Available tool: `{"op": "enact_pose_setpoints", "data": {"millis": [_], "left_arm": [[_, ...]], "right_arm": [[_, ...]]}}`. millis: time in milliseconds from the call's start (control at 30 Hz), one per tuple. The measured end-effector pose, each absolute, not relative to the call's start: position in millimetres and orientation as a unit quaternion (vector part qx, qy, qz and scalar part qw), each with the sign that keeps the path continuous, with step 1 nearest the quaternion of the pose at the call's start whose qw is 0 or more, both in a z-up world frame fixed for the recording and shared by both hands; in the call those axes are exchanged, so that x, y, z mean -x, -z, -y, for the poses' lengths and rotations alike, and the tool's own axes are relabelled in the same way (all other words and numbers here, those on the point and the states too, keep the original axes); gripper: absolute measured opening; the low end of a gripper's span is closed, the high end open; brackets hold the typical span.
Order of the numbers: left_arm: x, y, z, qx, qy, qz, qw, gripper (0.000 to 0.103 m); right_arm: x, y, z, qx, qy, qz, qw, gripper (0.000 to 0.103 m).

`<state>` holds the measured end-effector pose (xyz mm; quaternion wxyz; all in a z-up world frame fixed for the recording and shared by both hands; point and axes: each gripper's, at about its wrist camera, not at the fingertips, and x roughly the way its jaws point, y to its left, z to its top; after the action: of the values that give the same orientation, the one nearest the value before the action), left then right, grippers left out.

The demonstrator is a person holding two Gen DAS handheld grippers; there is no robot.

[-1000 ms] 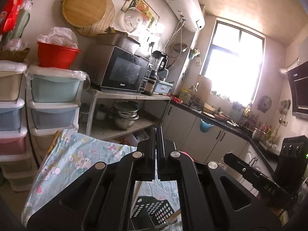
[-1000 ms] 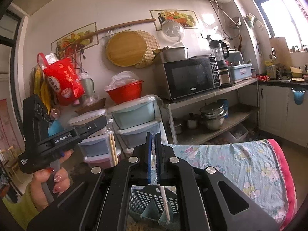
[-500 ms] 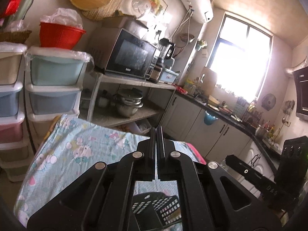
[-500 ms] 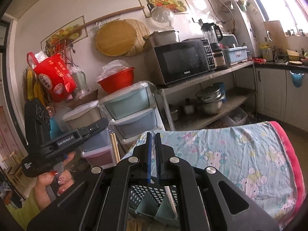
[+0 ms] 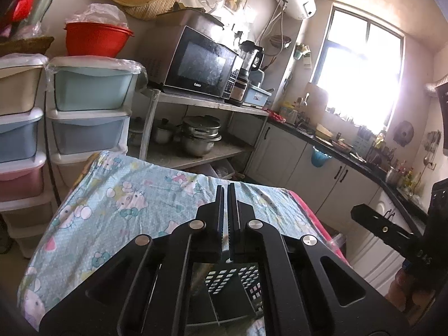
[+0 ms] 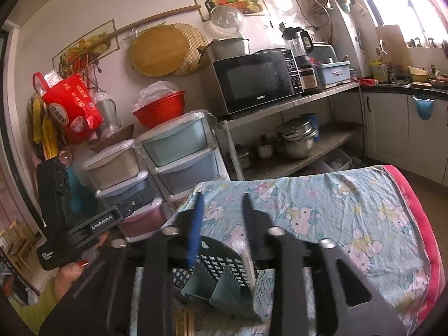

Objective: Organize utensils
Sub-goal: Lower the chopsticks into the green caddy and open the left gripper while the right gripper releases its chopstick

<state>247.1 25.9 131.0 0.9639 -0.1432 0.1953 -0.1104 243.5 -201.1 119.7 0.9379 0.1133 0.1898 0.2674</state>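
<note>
Just above the slotted utensil holder [image 6: 224, 277], the right claw [image 6: 224, 218] has just been spread apart, empty, while the left claw [image 5: 227, 210] is kept shut, empty, presumably for approach.

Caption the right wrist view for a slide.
Right gripper, fingers just opened and empty, above a slotted caddy on a cartoon-print cloth, kitchen shelves behind.

A dark latticed utensil caddy [image 6: 224, 274] with pale green dividers stands upright on the cartoon-print cloth [image 6: 350, 218].
</note>
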Motion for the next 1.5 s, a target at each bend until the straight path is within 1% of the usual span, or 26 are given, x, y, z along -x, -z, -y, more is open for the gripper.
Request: {"op": "enact_pose_setpoints", "data": {"millis": [67,133,167,233,267,333,367,433,567,600,633,667,733,1133,1500], "left_arm": [[-245,-130,-26,0.141,0.108,-0.195,0.965,0.004],[-241,-129,-26,0.138,0.104,-0.194,0.966,0.015],[-240,-128,-27,0.139,0.104,-0.193,0.966,0.018],[-239,-127,-28,0.139,0.1,-0.193,0.966,0.031],[-238,-126,-29,0.14,0.098,-0.194,0.966,0.034],[-236,-123,-31,0.144,0.095,-0.196,0.965,0.045],[-235,-122,-32,0.146,0.093,-0.196,0.965,0.047],[-232,-120,-36,0.152,0.089,-0.195,0.965,0.057],[-226,-117,-41,0.161,0.083,-0.194,0.964,0.072],[-224,-117,-41,0.162,0.083,-0.194,0.964,0.079],[-223,-117,-41,0.162,0.082,-0.193,0.964,0.083],[-221,-116,-41,0.162,0.081,-0.192,0.964,0.084],[-218,-116,-42,0.164,0.08,-0.191,0.964,0.092],[-202,-117,-45,0.157,0.073,-0.188,0.967,0.092],[-188,-109,-47,0.154,0.067,-0.198,0.966,0.092]], "right_arm": [[-242,-117,203,-0.115,-0.265,-0.192,0.938,0.034],[-240,-114,207,-0.118,-0.26,-0.192,0.939,0.04],[-240,-113,208,-0.119,-0.258,-0.194,0.939,0.041],[-239,-110,211,-0.122,-0.257,-0.196,0.939,0.045],[-238,-109,212,-0.123,-0.256,-0.197,0.938,0.046],[-236,-109,215,-0.126,-0.255,-0.196,0.939,0.05],[-235,-108,216,-0.126,-0.253,-0.195,0.939,0.051],[-233,-109,218,-0.127,-0.25,-0.193,0.94,0.054],[-229,-108,221,-0.126,-0.246,-0.192,0.942,0.057],[-228,-107,222,-0.126,-0.245,-0.191,0.942,0.058],[-227,-107,222,-0.125,-0.245,-0.191,0.942,0.058],[-226,-107,223,-0.125,-0.244,-0.19,0.943,0.059],[-224,-106,223,-0.123,-0.242,-0.19,0.944,0.061],[-210,-101,227,-0.111,-0.239,-0.189,0.946,0.068],[-195,-90,226,-0.1,-0.242,-0.203,0.943,0.068]]}}
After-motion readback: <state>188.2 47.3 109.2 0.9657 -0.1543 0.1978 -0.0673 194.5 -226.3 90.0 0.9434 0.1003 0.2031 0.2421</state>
